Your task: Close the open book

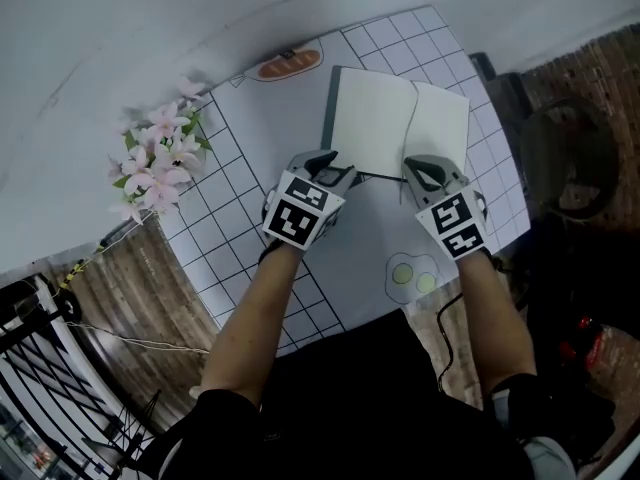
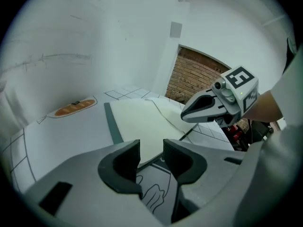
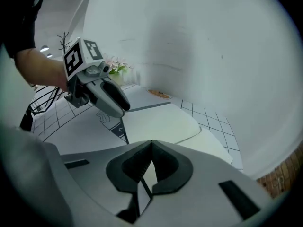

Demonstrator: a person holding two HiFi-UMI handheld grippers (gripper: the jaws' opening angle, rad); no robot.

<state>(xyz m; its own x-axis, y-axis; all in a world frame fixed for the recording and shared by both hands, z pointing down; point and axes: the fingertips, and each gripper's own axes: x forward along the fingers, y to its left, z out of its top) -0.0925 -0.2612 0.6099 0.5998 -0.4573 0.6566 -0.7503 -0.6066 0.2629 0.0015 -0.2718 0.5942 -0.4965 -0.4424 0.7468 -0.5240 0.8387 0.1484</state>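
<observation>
An open book (image 1: 395,128) with blank white pages and a dark cover lies on the white gridded table mat (image 1: 250,138). My left gripper (image 1: 330,165) hovers at the near edge of the left page, jaws apart and holding nothing; in the left gripper view (image 2: 151,157) the book (image 2: 137,122) lies just beyond them. My right gripper (image 1: 425,173) is at the near corner of the right page. In the right gripper view (image 3: 150,167) its jaws are pinched together on a thin sheet edge of the book (image 3: 161,124), and the right page looks slightly raised.
A pot of pink flowers (image 1: 160,158) stands at the mat's left edge. A printed bread picture (image 1: 288,65) lies beyond the book and a printed fried egg (image 1: 412,273) near me. The table edge drops off at right, next to dark clutter (image 1: 580,168).
</observation>
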